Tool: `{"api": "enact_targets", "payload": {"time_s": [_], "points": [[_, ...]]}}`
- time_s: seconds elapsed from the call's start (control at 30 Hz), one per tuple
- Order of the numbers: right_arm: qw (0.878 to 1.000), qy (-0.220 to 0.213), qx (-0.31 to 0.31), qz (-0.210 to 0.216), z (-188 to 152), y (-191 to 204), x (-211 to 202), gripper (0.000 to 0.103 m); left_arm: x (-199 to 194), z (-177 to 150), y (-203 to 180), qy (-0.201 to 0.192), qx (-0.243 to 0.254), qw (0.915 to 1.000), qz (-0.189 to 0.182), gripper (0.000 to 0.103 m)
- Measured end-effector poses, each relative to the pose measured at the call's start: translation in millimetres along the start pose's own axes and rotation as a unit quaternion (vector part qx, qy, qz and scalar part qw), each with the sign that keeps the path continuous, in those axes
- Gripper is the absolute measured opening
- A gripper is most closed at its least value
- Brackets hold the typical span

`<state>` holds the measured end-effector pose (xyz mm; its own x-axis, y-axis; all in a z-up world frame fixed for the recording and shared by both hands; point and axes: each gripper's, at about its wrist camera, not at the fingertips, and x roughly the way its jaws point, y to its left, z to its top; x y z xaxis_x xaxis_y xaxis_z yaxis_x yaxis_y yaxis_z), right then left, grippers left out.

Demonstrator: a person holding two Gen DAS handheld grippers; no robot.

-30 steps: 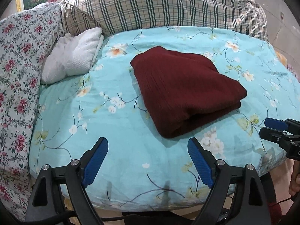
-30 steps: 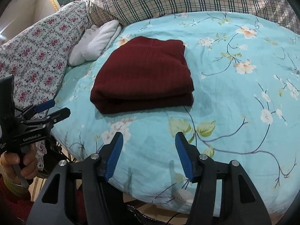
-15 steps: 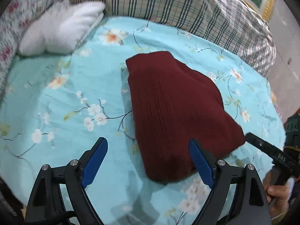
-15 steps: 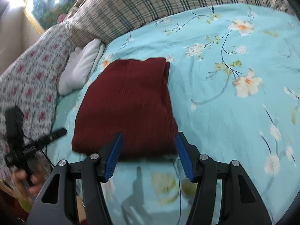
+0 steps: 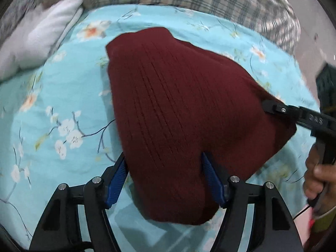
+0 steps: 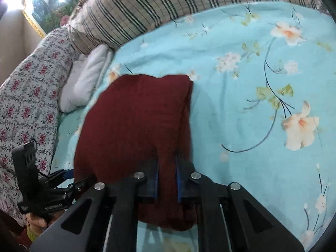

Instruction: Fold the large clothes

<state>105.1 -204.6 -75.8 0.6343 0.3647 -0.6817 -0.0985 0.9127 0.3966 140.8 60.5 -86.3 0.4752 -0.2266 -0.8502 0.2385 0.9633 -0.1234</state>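
A dark red knit garment (image 5: 184, 113), folded into a thick pad, lies on the turquoise floral bedsheet (image 5: 63, 96). My left gripper (image 5: 163, 180) straddles its near left corner, jaws still wide with the cloth between the blue pads. My right gripper (image 6: 167, 180) has closed its jaws on the garment's (image 6: 136, 126) near right corner, pinching the folded layers. The right gripper also shows in the left wrist view (image 5: 294, 115) at the garment's right edge. The left gripper shows in the right wrist view (image 6: 67, 178) at the garment's left edge.
A white pillow (image 5: 40, 35) lies at the back left of the bed. A plaid quilt (image 6: 168, 6) runs along the head. A pink-flowered cover (image 6: 27, 96) lies at the left. A framed picture (image 6: 46, 2) hangs behind.
Both grippers moved forward from the bed's edge onto the garment's near edge. The right gripper went from open to shut on the cloth. The left gripper's jaws narrowed around its corner.
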Motion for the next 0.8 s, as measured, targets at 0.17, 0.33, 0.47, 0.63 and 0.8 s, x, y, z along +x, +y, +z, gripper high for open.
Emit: {"api": "enact_targets", "payload": {"time_s": [0.17,0.33,0.47,0.63,0.8], "points": [[0.999,0.024,0.002,-0.024,-5.1,-5.7,11.6,0.023,8.6,-4.0,14.5,0.006,-0.027,0.9986,-0.045,0.070],[0.997,-0.064,-0.028,-0.022,-7.9,22.8,-40.3,0.023,7.8,-7.2,11.9,0.000,-0.019,0.9992,-0.034,0.070],[0.996,0.024,-0.073,-0.037,-21.8,34.4,3.2,0.023,7.0,-10.9,12.5,-0.007,-0.016,0.9995,-0.027,0.073],[0.999,0.036,-0.031,-0.025,-31.2,17.1,18.6,0.023,0.1,-11.2,15.1,-0.009,-0.027,0.9994,-0.018,0.077],[0.999,0.007,-0.034,-0.015,-32.0,27.3,-19.5,0.023,-28.8,-21.8,19.2,-0.025,-0.045,0.9986,-0.015,0.079]]}}
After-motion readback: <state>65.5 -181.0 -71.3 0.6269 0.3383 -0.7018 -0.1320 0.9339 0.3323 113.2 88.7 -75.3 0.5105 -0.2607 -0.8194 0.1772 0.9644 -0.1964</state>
